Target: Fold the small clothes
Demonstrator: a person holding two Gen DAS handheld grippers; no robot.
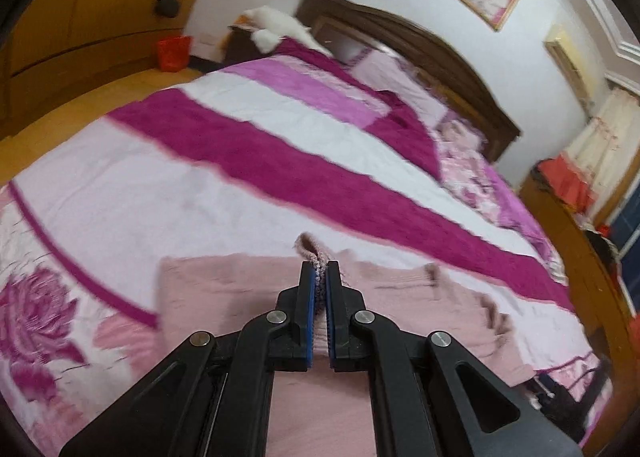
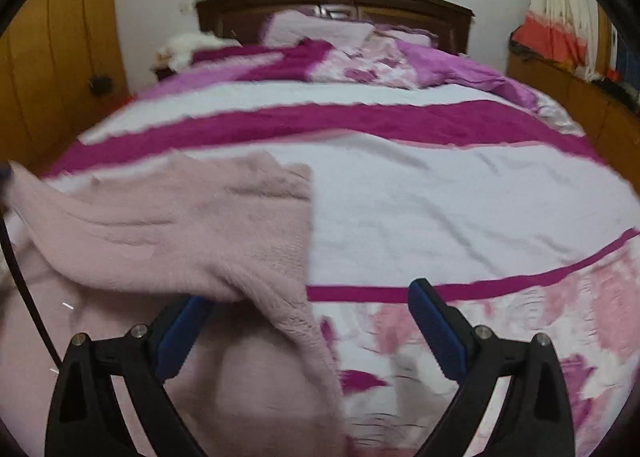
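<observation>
A pale pink knit garment (image 1: 224,297) lies spread on the striped pink, white and magenta bedspread (image 1: 240,145). My left gripper (image 1: 320,269) is shut on a bunched edge of this garment, and a tuft of knit sticks out past its blue pads. In the right wrist view the same garment (image 2: 180,225) is lifted toward the left, with a fold draped over the left fingertip (image 2: 188,321). My right gripper (image 2: 309,293) is open wide just above the bedspread (image 2: 440,197). A hanging corner of the knit sits between its fingers, and neither pad presses on it.
A dark wooden headboard (image 1: 420,45) and pillows (image 2: 320,31) stand at the far end of the bed. A white plush toy (image 1: 276,23) lies beside them. A red bin (image 1: 173,53) sits on the floor by the wooden wardrobe. A low wooden cabinet (image 1: 580,257) runs along the right.
</observation>
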